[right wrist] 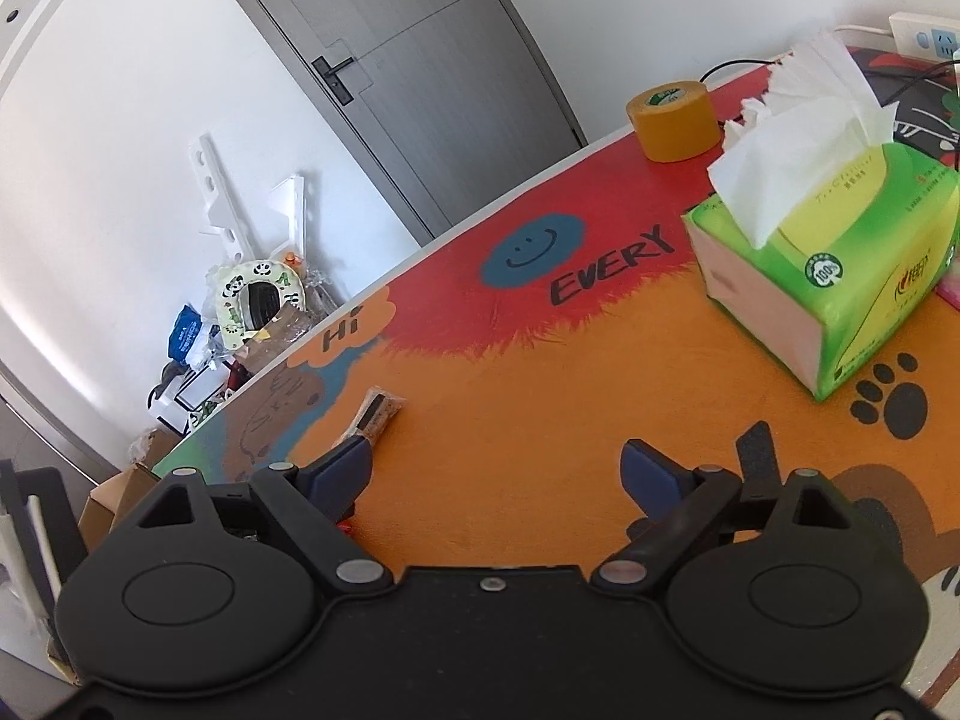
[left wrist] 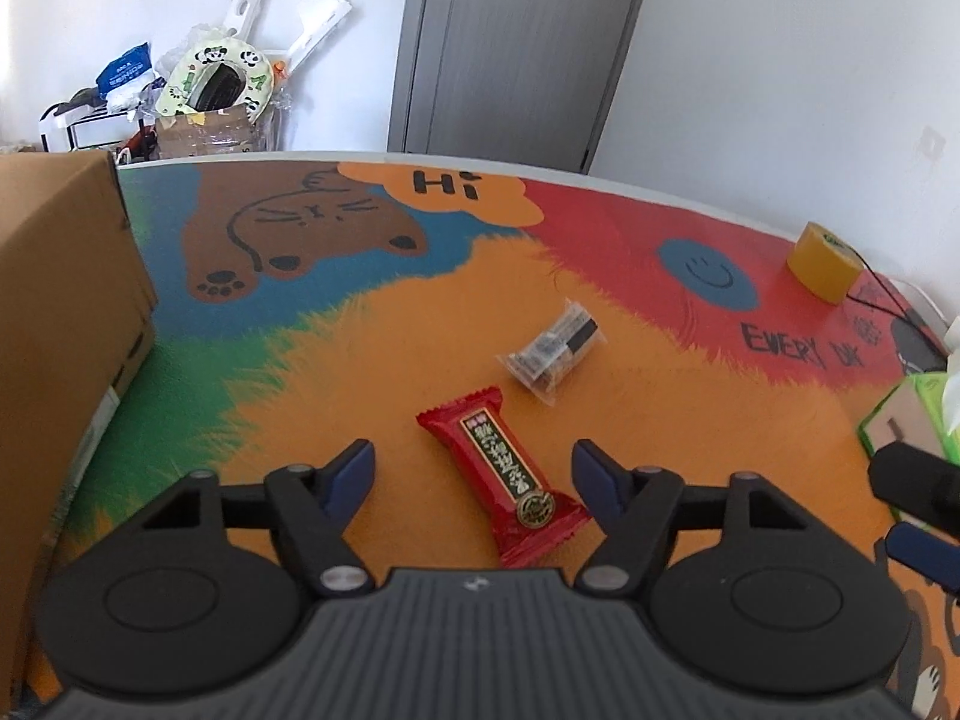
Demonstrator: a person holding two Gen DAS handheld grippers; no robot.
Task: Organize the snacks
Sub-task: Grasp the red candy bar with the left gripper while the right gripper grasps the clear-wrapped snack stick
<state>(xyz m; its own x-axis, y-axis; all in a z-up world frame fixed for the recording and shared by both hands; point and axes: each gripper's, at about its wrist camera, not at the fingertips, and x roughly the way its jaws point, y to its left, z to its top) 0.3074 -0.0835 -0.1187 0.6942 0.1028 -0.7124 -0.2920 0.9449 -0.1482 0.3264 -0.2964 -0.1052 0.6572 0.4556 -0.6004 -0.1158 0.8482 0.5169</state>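
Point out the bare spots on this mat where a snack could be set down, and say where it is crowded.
Free: the orange stretch between the clear snack packet and the tissue box; the red area around the smiley, short of the tape roll; the green strip beside the cardboard box. Crowded: the middle, where the red snack bar lies between the left gripper fingers.
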